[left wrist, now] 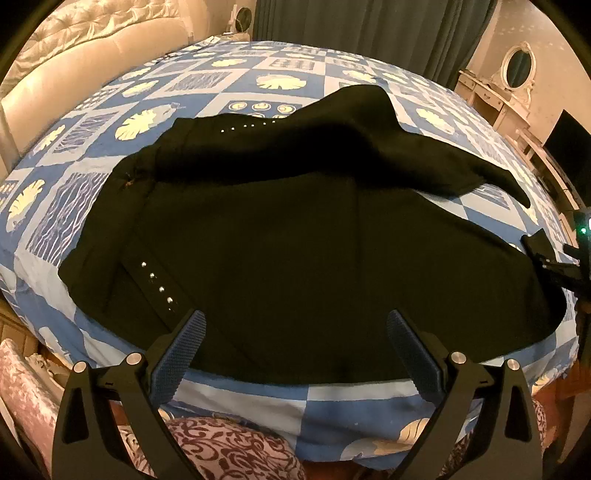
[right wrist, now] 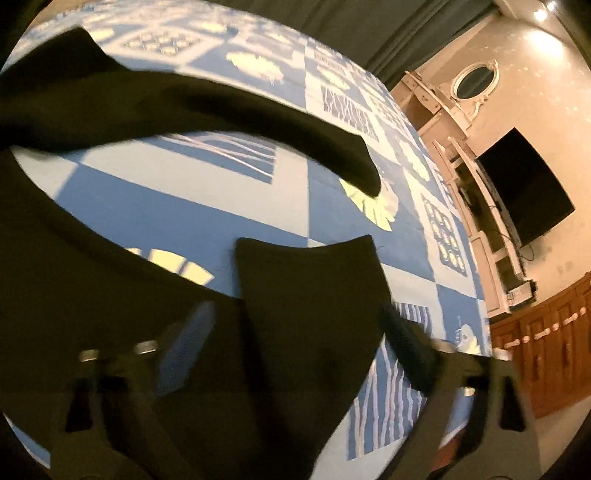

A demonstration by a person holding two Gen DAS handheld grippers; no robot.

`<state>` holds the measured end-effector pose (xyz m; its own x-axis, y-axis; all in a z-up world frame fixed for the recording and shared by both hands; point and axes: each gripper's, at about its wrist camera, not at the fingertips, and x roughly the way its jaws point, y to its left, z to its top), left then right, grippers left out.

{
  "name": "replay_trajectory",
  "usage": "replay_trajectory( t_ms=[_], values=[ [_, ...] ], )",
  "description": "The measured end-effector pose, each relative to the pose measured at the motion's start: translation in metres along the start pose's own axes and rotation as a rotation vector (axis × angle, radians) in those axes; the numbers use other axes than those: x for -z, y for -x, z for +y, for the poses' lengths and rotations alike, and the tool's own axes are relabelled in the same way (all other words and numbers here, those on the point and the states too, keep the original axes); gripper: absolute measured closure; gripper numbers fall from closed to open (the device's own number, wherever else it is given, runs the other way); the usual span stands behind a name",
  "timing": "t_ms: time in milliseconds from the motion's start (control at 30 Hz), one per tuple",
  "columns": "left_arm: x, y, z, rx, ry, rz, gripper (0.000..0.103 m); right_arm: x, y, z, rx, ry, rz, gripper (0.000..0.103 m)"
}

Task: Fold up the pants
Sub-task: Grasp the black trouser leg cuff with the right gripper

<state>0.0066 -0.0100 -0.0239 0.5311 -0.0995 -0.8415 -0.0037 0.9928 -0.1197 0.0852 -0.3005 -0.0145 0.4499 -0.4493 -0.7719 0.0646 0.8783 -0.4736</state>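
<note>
Black pants (left wrist: 280, 236) with small silver studs lie spread on the blue patterned bedspread (left wrist: 207, 85), waist to the left, legs running right. My left gripper (left wrist: 295, 332) is open and empty above the near edge of the pants. My right gripper (right wrist: 295, 325) is open, its jaws standing either side of the near leg's cuff (right wrist: 310, 280), not closed on it. The far leg's cuff (right wrist: 354, 162) lies further back on the bed. The right gripper also shows at the right edge of the left wrist view (left wrist: 565, 266). The right wrist view is blurred.
A padded cream headboard (left wrist: 74, 62) stands at the left of the bed. Dark curtains (left wrist: 369, 29) hang behind it. A white dresser with an oval mirror (right wrist: 472, 85), a black television (right wrist: 524, 184) and a wooden cabinet (right wrist: 546, 339) stand to the right. A patterned cushion (left wrist: 229, 450) lies below the bed edge.
</note>
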Motion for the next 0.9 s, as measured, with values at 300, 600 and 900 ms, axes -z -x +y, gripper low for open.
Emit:
replay_trajectory(
  t_ms=[300, 600, 900],
  values=[
    [0.000, -0.003, 0.004, 0.011, 0.017, 0.016, 0.005, -0.010, -0.028, 0.008, 0.018, 0.089, 0.068, 0.055],
    [0.000, -0.005, 0.007, 0.015, 0.019, 0.027, 0.005, 0.030, -0.015, -0.072, -0.121, -0.198, 0.035, 0.098],
    [0.002, -0.010, 0.004, -0.001, 0.000, 0.034, 0.005, 0.086, 0.005, -0.143, -0.226, -0.414, -0.043, 0.041]
  ],
)
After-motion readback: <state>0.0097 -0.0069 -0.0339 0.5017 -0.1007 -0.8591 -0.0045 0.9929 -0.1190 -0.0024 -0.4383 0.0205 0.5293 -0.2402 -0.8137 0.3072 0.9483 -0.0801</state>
